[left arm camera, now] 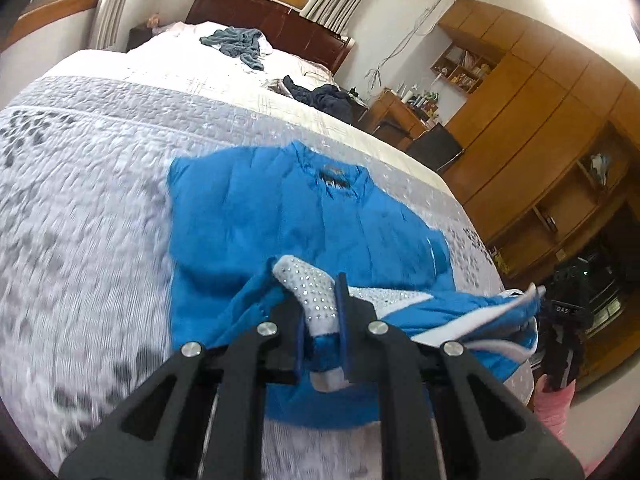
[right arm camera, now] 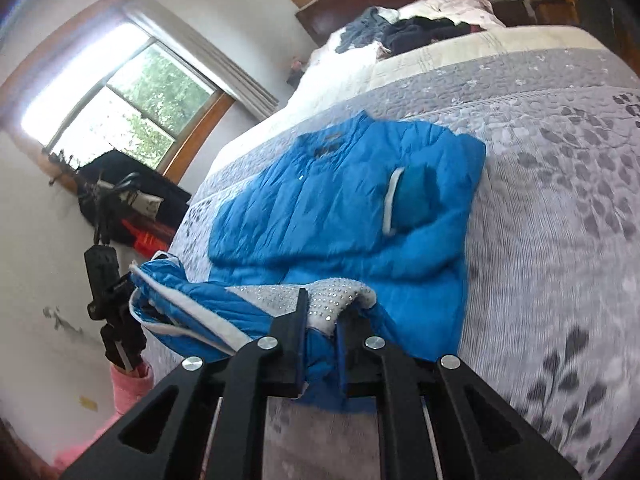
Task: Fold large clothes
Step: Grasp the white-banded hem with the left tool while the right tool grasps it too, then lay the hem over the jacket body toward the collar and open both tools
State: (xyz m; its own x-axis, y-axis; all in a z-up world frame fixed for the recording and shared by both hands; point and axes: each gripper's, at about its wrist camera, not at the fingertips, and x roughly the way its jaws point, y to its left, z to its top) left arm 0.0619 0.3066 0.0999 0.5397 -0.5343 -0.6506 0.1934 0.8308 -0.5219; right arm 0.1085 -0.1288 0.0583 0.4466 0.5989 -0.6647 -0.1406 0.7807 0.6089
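Two tongs clamped on one hem: left tongs [left arm camera: 320, 320] and right tongs [right arm camera: 320, 332] each pinching the bottom edge of the blue jacket [left arm camera: 280, 216], white studded lining turned up. Jacket spread flat on the quilted bed [left arm camera: 80, 208], collar far, sleeve already tucked across. Likely lifting the hem together, corners level, ready for carrying toward the collar.

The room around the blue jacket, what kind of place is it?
Most likely a home bedroom. The blue jacket lies on a made bed with a grey patterned quilt and a dark wooden headboard. Wooden wardrobe cabinets line one wall, and curtains frame a window.
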